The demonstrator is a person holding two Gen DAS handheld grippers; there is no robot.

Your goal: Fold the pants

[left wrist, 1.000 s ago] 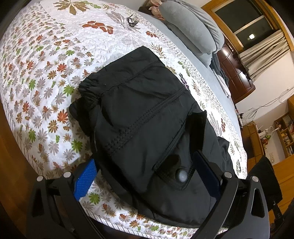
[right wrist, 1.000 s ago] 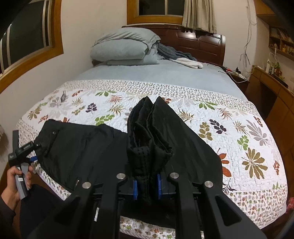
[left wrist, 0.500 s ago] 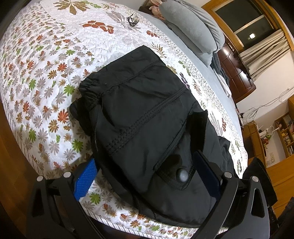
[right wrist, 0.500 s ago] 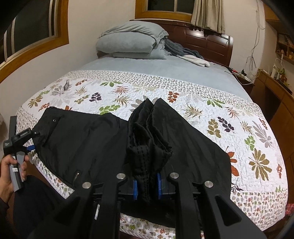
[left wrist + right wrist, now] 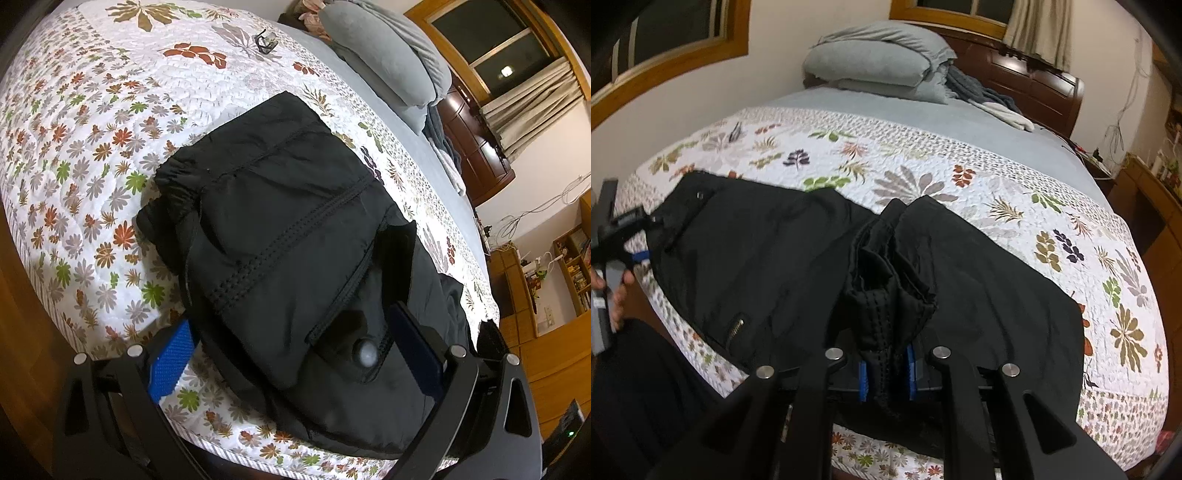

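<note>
The right gripper (image 5: 886, 373), fingers clamped on a bunched hem of the black pants (image 5: 768, 258), has sunk closer to the floral quilt (image 5: 960, 173), laying the fold down; the left gripper (image 5: 295, 354) waits, fingers apart, astride the waistband end.

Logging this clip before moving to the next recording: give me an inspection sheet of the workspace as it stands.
Surface: bed with floral quilt, grey sheet beyond.
Job's things: black pants spread across the near edge, one bunched end lifted.
Clutter: small dark object on the quilt, too small to identify; grey pillows.
Grippers: right gripper shut on the bunched fabric; left gripper wide open, straddling the waist end.
Cables: wires on the far wall.
Surroundings: wooden headboard, curtained window, shelves.
</note>
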